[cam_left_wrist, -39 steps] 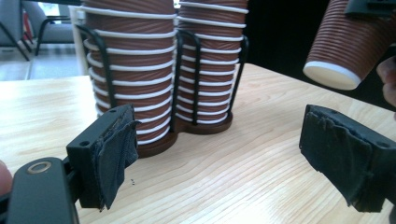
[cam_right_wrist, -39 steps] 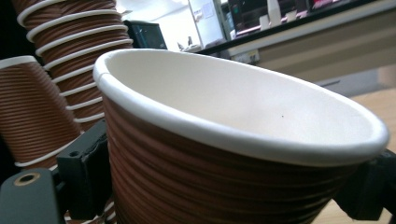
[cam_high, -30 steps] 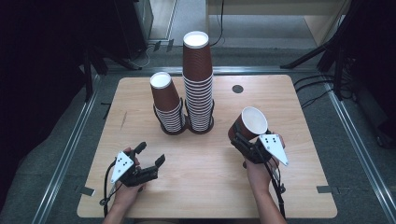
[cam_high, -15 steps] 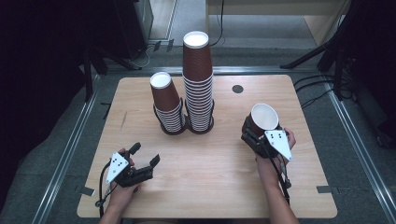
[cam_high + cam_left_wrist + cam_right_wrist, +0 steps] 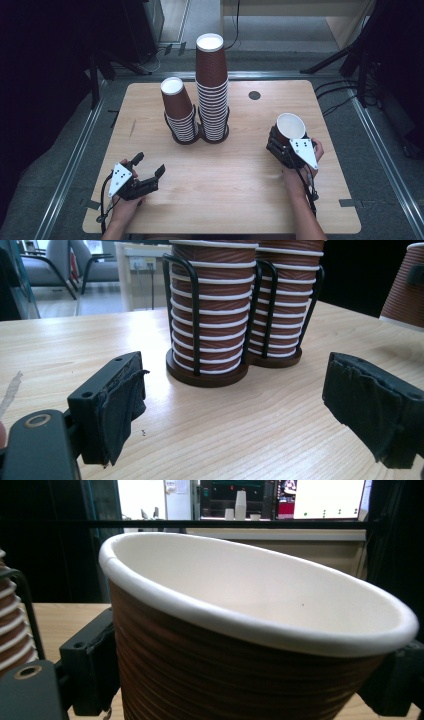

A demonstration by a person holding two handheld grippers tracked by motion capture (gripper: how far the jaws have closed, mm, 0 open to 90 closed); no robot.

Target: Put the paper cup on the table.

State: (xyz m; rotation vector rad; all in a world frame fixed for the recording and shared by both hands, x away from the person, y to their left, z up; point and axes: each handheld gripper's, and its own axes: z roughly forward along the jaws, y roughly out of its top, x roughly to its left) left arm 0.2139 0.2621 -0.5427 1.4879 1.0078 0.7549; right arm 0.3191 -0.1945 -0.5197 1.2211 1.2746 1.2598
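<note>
A light wooden table (image 5: pixel 235 190) in a dim room, with paper cups on it.

The right gripper (image 5: pixel 285 145) clamps a single brown cup (image 5: pixel 290 127) near the table's right edge, mouth up and tilted. The left gripper (image 5: pixel 150 167) stands wide with nothing between its jaws, which have just been opening. Two cup stacks (image 5: pixel 212 90) sit in a black wire holder (image 5: pixel 200 137) at the middle; grey floor and cables surround the table.
</note>
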